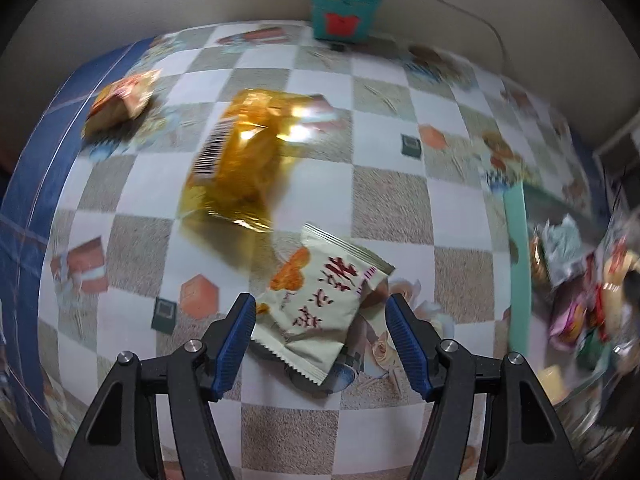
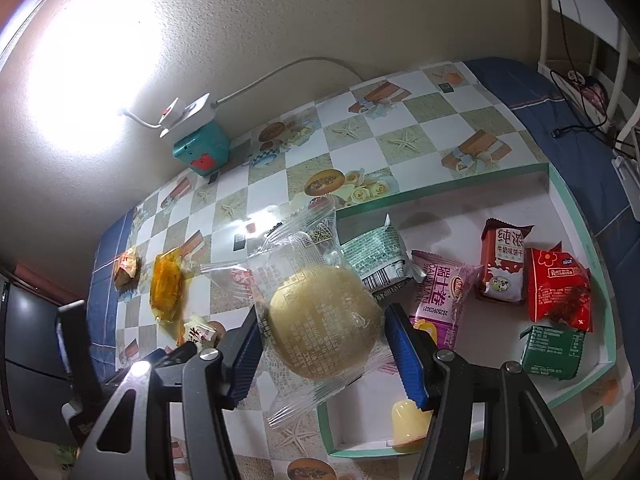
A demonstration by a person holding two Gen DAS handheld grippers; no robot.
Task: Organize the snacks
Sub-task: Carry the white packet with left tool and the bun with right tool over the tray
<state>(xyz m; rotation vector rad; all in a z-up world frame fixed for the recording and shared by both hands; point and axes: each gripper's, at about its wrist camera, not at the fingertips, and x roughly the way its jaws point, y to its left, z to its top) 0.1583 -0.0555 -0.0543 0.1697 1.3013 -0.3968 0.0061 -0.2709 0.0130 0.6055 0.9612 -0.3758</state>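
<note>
left claw [image 1: 320,320]: spread wide, cream snack packet with red lettering [image 1: 320,304] lying loose between its pads
right claw [image 2: 322,332]: pinching round yellow pastry in clear wrapper [image 2: 320,320]
desk [image 1: 392,200]: checkered cloth

I saw a round pale-yellow pastry in a clear wrapper [image 2: 320,320] held above the near-left corner of the tray [image 2: 576,248], a white, teal-rimmed one lying flat on the checked counter [image 2: 400,136]. Inside it lay a green-and-white printed packet [image 2: 376,260], a pink wafer-roll packet [image 2: 440,300], a red-brown milk biscuit packet [image 2: 502,266], a red packet [image 2: 558,292], a dark green packet [image 2: 552,352] and a small yellow jelly cup [image 2: 408,426]. Well apart to its left, on the counter, lay a cream packet with red characters [image 1: 320,300], an amber foil packet [image 1: 244,156] beyond it, and a small orange packet [image 1: 120,100] farthest off.
</note>
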